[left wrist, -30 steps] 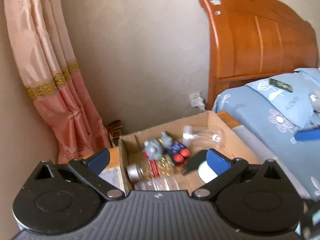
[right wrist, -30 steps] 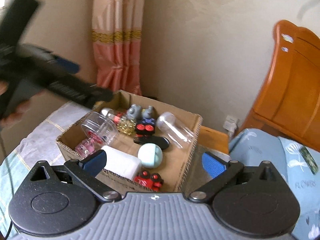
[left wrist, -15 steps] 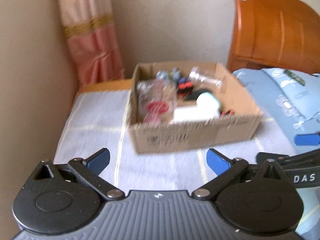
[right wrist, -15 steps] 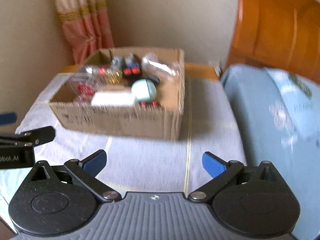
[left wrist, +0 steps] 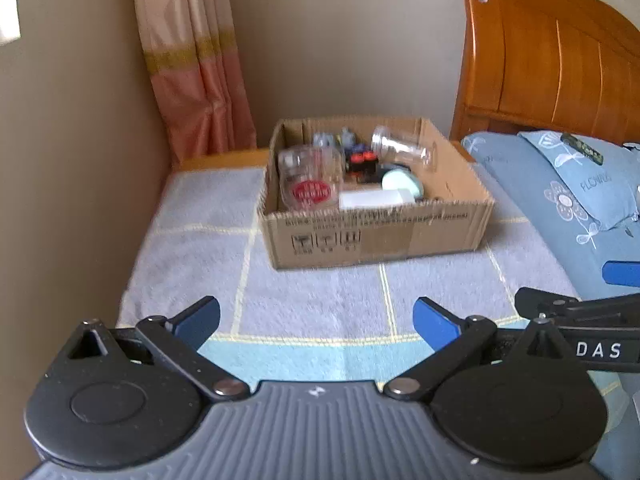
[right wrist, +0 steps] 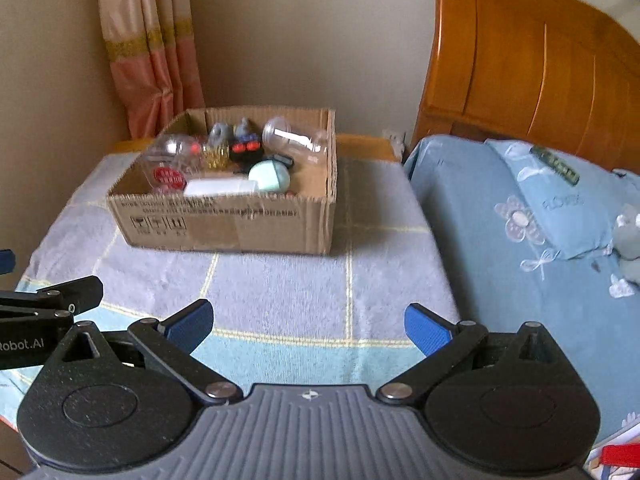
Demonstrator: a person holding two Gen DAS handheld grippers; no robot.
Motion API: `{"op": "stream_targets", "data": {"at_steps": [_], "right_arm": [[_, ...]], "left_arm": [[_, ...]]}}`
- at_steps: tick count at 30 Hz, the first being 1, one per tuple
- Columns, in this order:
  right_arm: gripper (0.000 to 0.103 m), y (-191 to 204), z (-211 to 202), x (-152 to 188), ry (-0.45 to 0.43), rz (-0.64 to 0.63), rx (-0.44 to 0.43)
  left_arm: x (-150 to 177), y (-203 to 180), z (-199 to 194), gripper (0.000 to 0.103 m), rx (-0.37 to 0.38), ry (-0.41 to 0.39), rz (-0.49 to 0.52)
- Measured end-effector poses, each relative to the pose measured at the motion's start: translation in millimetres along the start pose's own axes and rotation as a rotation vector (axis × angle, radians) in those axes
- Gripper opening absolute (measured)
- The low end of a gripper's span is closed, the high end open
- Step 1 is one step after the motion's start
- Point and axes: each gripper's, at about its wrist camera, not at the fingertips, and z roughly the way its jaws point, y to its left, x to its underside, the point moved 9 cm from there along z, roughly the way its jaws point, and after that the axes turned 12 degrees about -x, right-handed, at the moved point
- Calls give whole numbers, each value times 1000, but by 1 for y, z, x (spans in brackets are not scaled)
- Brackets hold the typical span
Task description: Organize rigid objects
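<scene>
One cardboard box (left wrist: 376, 232), open top, sits on the checked blanket (left wrist: 320, 300) covering the tabletop, toward the far end near the wall; everything to be organized is inside it. Contents countable from both views: two clear containers, i.e. one clear jar with a red label (left wrist: 310, 178) at the near-left corner and one clear plastic cup (left wrist: 402, 147) lying on its side at the back right. One white rectangular block (left wrist: 376, 199) lies flat against the front wall, with one pale green round object (left wrist: 401, 182) just behind it. One black item with red dots (right wrist: 246, 149) sits mid-box, one gold-coloured cluster (right wrist: 215, 155) beside it on the left, and two grey-blue figures (right wrist: 230, 131) stand at the back wall; their details are blurred. Left tongs (left wrist: 316, 316) are spread wide with nothing between them, hovering over the blanket well short of the box. Right tongs (right wrist: 306, 318) are likewise spread wide and carry nothing, also well short of the box. Each view catches the other tool at its edge. One bed with blue floral bedding (right wrist: 520, 220) lies to the right, one wooden headboard (right wrist: 528, 68) behind it, one pink curtain (left wrist: 192, 60) in the far-left corner.
</scene>
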Motion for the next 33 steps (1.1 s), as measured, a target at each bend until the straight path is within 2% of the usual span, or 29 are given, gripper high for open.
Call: {"op": "stream_targets", "data": {"at_steps": [10, 33], "right_arm": [[103, 4, -29, -17, -86, -10, -10], [103, 3, -23, -12, -66, 6, -25]], "left_arm": [[-14, 7, -28, 102, -53, -79, 0], [-10, 11, -23, 102, -83, -56, -8]]}}
